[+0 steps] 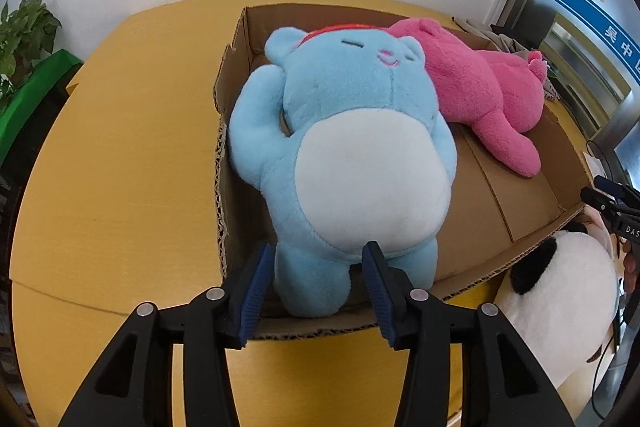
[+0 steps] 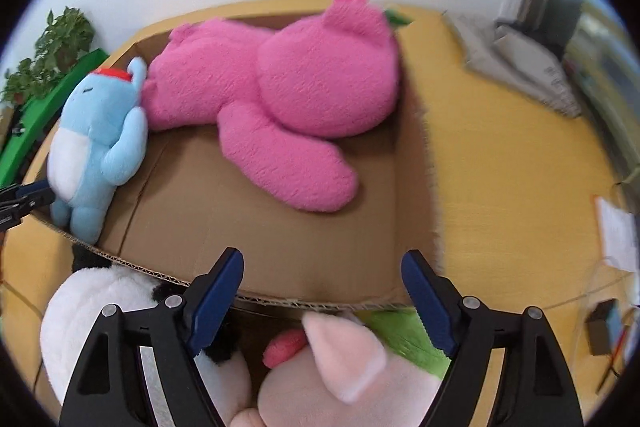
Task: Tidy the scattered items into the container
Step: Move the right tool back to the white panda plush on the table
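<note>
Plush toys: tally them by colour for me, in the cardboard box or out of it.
Blue plush bear with white belly, in the cardboard box: 1
Pink plush bear, in the box: 1
White-and-black plush toy, outside: 1
Pale pink plush toy, outside: 1
Green plush toy, outside: 1
Total: 5

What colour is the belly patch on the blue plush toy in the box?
White, on the blue plush toy; it shows best in the left wrist view.

A black-and-white plush toy is cut off by the left wrist view's right edge, a pale pink plush toy by the right wrist view's bottom edge, where papers blur.
</note>
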Motion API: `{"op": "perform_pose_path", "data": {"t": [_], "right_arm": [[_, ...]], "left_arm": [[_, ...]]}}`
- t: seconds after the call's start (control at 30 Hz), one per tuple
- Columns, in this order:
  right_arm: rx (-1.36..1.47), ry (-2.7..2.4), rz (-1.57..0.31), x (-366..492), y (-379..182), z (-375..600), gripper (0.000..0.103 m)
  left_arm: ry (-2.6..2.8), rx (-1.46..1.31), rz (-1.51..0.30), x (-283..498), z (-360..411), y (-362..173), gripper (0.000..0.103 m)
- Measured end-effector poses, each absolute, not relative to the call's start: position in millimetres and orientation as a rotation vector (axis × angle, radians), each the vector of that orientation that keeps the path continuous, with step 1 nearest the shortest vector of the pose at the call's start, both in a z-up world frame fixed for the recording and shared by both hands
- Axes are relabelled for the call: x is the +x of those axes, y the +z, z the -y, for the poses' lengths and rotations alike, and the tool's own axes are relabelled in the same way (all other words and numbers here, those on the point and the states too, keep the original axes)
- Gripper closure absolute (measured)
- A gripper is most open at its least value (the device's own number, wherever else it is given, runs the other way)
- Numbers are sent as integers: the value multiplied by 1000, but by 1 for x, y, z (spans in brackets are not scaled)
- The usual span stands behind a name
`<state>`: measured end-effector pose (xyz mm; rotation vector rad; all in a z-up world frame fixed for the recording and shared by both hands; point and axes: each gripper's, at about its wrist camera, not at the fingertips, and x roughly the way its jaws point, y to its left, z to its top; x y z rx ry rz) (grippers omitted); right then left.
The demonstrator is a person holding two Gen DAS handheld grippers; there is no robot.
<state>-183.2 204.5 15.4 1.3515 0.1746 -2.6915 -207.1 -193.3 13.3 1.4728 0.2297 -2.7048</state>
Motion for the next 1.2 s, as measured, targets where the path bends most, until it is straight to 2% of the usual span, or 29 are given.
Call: {"op": "perform_pose_path", "data": {"t": [0.1,0.13,0.2,0.4,0.63,1.2], "right_arm": [[1133,-2782,-156,-146,48,-209,19],[1069,-2804,-129,-133,60,-209,17],[969,-2828,-95,-112,76,-209,15],[880,-2853,-85,-71,95,-199,14],[909,-2846,-100,-58,92,-196,14],[926,-2844,-96,-52,88,-197,14]], "left_arm": [[-2798,1299,-156,-179,172,47,14],[-2840,1241,-145,-167,162,59,12],[-2908,1141,-168,-144,141,79,0],[-2971,1057,-248,-117,87,96,0],[-2957,1087,-363,-100,76,91,0],[-2983,1118,-376,-96,66,88,0]]}}
